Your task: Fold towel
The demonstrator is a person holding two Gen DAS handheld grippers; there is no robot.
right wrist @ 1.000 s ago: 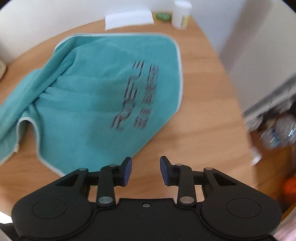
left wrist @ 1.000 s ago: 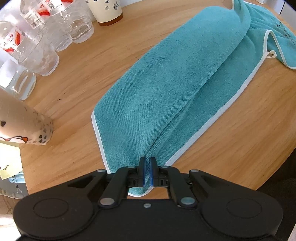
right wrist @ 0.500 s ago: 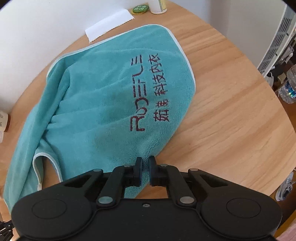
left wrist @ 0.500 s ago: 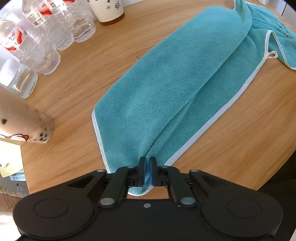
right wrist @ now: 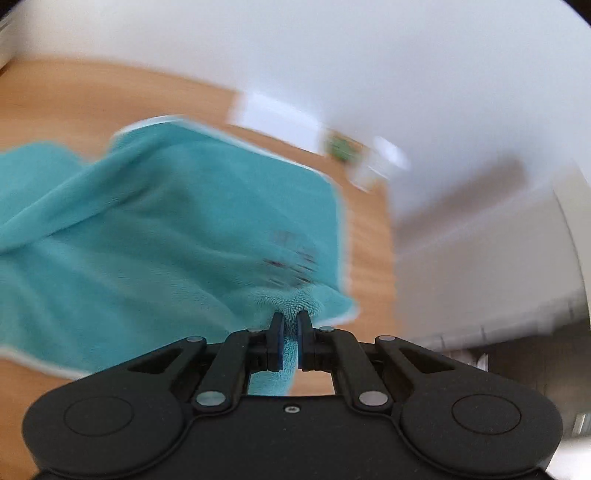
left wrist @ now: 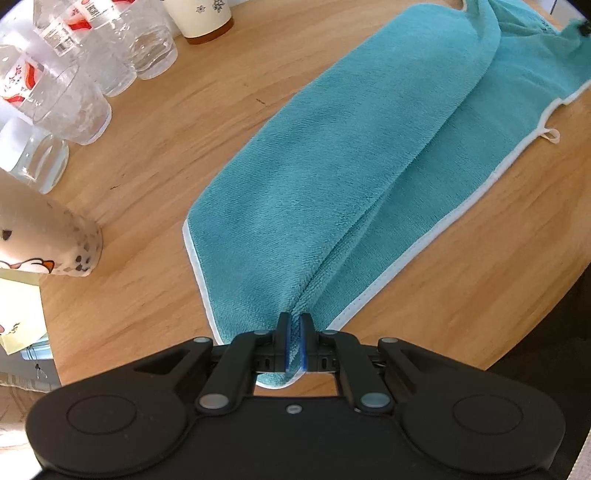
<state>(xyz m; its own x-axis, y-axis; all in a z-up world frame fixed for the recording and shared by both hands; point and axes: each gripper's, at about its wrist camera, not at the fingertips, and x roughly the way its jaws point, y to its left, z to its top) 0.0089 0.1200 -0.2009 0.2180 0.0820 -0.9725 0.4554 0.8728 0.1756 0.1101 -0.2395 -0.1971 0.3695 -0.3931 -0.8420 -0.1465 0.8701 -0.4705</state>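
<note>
A teal towel [left wrist: 362,155] with a white hem lies stretched across the round wooden table [left wrist: 177,133], with a long crease along its length. My left gripper [left wrist: 294,325] is shut on the towel's near corner, and the cloth bunches between its fingers. In the blurred right wrist view the same towel [right wrist: 155,229] is lifted and rumpled, its dark lettering smeared. My right gripper [right wrist: 290,321] is shut on the corner near the lettering, with cloth hanging down between the fingers.
Several clear plastic water bottles [left wrist: 85,70] and a cream paper cup [left wrist: 201,16] crowd the table's far left. A patterned drink cup [left wrist: 48,243] stands at the left edge. White paper [right wrist: 273,114] and small containers [right wrist: 347,147] sit by the wall.
The right gripper, open a second ago, closed on the towel's lettered corner and has now raised it, swinging fast. The left gripper kept its hold and barely moved.
</note>
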